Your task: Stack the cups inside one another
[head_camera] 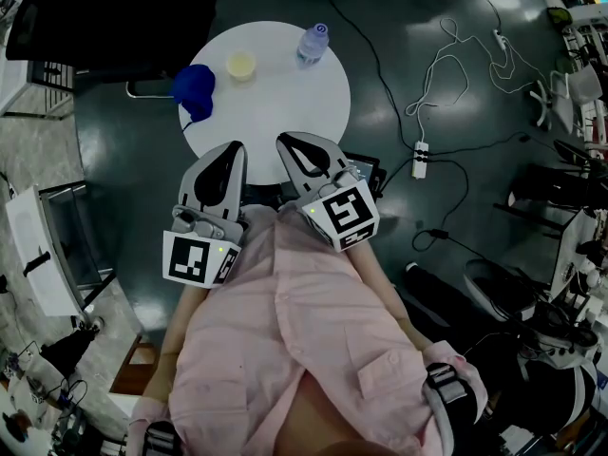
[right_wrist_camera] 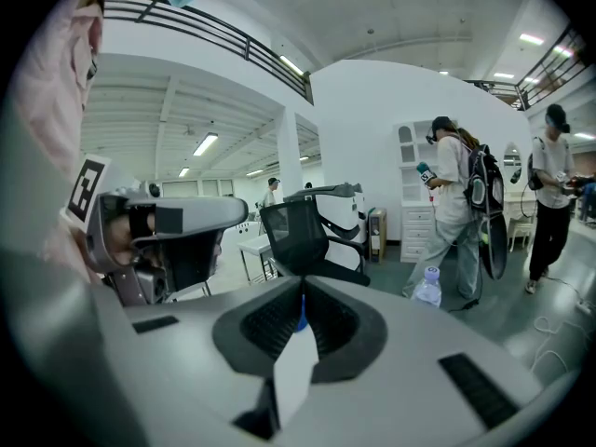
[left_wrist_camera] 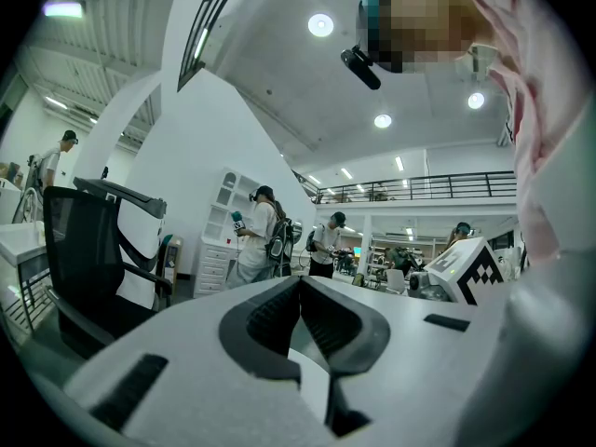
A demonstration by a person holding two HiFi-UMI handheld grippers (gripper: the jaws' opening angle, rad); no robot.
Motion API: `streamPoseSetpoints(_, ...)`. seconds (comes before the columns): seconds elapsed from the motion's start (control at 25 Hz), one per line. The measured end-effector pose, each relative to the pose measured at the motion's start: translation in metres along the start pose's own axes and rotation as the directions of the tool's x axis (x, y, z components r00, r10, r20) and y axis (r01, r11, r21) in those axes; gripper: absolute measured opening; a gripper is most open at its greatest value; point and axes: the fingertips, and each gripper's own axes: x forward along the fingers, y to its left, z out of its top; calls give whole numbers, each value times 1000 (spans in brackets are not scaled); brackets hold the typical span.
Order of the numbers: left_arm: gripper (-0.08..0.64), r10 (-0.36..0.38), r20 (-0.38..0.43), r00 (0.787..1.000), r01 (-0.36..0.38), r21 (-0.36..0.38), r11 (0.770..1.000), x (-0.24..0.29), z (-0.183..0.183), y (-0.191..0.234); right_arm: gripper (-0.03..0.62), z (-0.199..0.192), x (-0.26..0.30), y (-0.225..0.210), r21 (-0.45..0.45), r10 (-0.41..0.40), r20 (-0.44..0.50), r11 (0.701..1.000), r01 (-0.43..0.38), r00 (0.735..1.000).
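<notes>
A round white table stands in front of me. A blue cup lies at its left edge and a small yellow cup stands apart from it near the far side. My left gripper and right gripper hover side by side over the table's near edge, short of both cups. Both are shut with nothing held. In the left gripper view the jaws meet at the tips. In the right gripper view the jaws also touch, and only a sliver of the blue cup shows behind them.
A clear water bottle stands on the table's far right side, and the bottle also shows in the right gripper view. A black office chair sits beyond the table. Cables and a power strip lie on the floor to the right. People stand by a white cabinet.
</notes>
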Motion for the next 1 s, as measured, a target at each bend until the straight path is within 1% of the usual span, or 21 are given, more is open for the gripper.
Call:
streamPoseSetpoints(0.4, 18, 7, 2, 1000, -7, -7, 1000, -5, 0, 0, 32, -2, -1, 5, -8, 4, -2, 1000, -4, 1000)
streamPoseSetpoints(0.6, 18, 6, -1, 1000, -6, -13, 1000, -10, 0, 0, 32, -5, -2, 10, -6, 8, -19, 1000, -9, 1000)
streamPoseSetpoints(1.0, 18, -4, -10, 1000, 3, -17, 1000, -3, -1, 2, 32, -7, 1, 5, -5, 10, -34, 1000, -10, 999)
